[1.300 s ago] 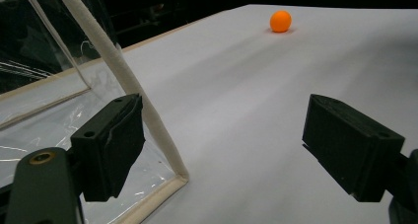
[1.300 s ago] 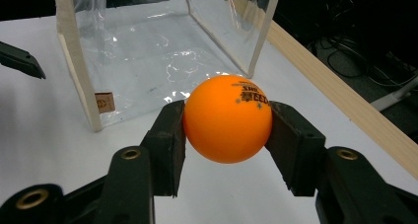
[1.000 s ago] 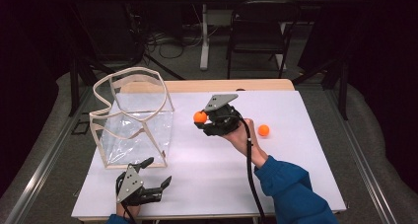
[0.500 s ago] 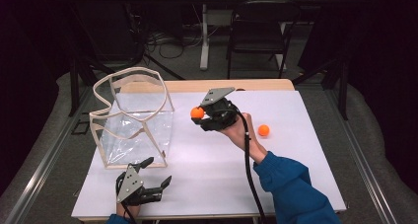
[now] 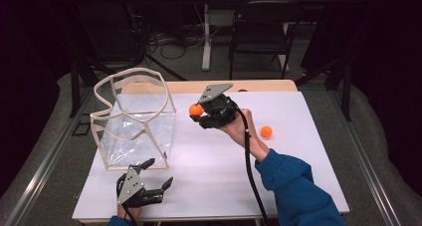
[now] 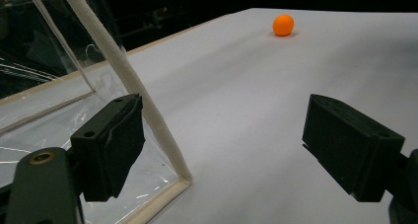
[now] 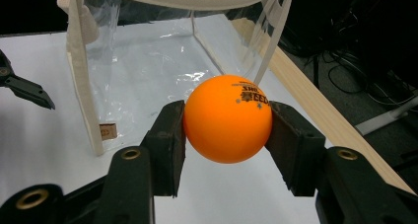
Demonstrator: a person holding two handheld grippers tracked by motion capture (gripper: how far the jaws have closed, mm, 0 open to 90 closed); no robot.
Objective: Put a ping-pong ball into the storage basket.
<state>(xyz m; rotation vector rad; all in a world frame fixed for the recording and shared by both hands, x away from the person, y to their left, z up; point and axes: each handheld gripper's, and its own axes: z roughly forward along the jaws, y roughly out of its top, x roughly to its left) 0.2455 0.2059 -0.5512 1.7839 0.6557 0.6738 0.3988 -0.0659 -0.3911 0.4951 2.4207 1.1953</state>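
An orange ball (image 7: 227,118) sits clamped between the pads of my right gripper (image 5: 198,112), which is shut on it and raised above the white table (image 5: 209,161), just right of a clear plastic bag (image 5: 134,116) with cream trim. The bag (image 7: 148,61) stands open-topped ahead of the held ball (image 5: 195,109). A second orange ball (image 5: 266,131) lies on the table to the right of my hand; it is the ball (image 6: 283,24) far off in the left gripper view. My left gripper (image 5: 154,178) rests open near the front edge, by the bag's near corner (image 6: 167,155), nothing between its fingers.
A wooden strip (image 5: 234,85) runs along the table's far edge. A dark chair (image 5: 261,32) and cables (image 5: 164,39) sit on the floor behind. The left gripper's tip (image 7: 27,91) shows at the left of the right gripper view.
My right gripper has risen a little with the orange ball and shifted slightly toward the bag. The left gripper has stayed in place.
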